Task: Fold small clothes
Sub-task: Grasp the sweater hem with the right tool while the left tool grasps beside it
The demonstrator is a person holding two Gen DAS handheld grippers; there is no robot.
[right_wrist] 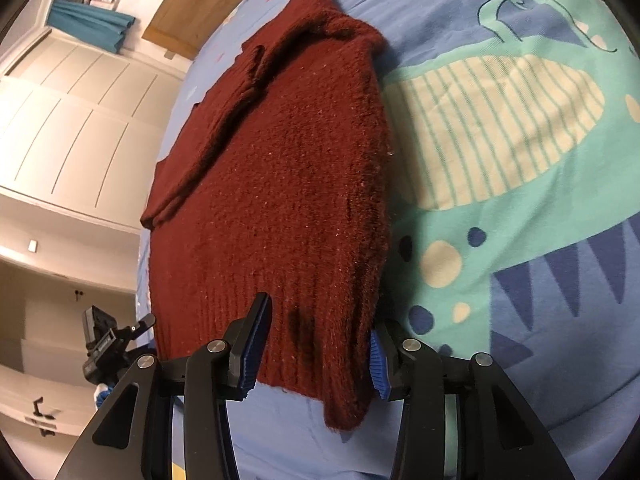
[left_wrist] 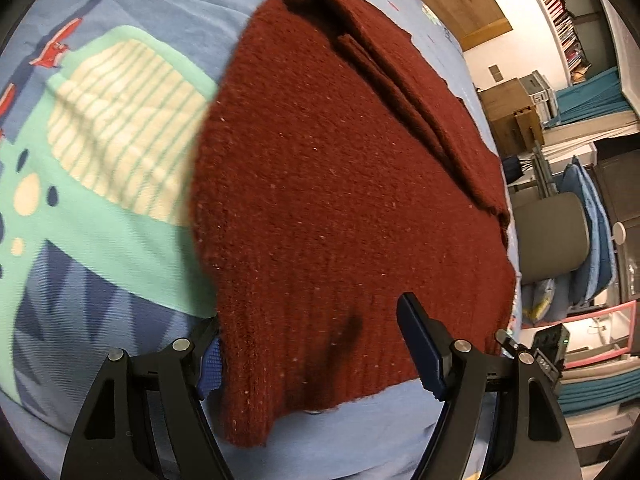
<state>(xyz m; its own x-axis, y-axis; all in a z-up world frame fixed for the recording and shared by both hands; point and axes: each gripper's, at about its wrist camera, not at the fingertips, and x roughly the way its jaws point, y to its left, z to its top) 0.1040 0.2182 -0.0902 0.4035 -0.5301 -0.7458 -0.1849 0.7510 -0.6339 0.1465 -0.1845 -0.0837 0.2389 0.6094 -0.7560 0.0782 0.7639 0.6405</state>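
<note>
A blue bedsheet (left_wrist: 100,320) printed with a green dinosaur (right_wrist: 520,184) covers the bed. The dark red knitted sweater (left_wrist: 340,184) lies folded on it, long axis running from hem at 6 o'clock to collar at 12. The left gripper (left_wrist: 312,352) stands wide, straddling the hem. The right gripper (right_wrist: 316,348) stands narrower, hem between its fingers; whether it grips, I cannot tell.

Dark red knitted sweater (left_wrist: 340,200) lies folded on bedspread (left_wrist: 120,8)
</note>
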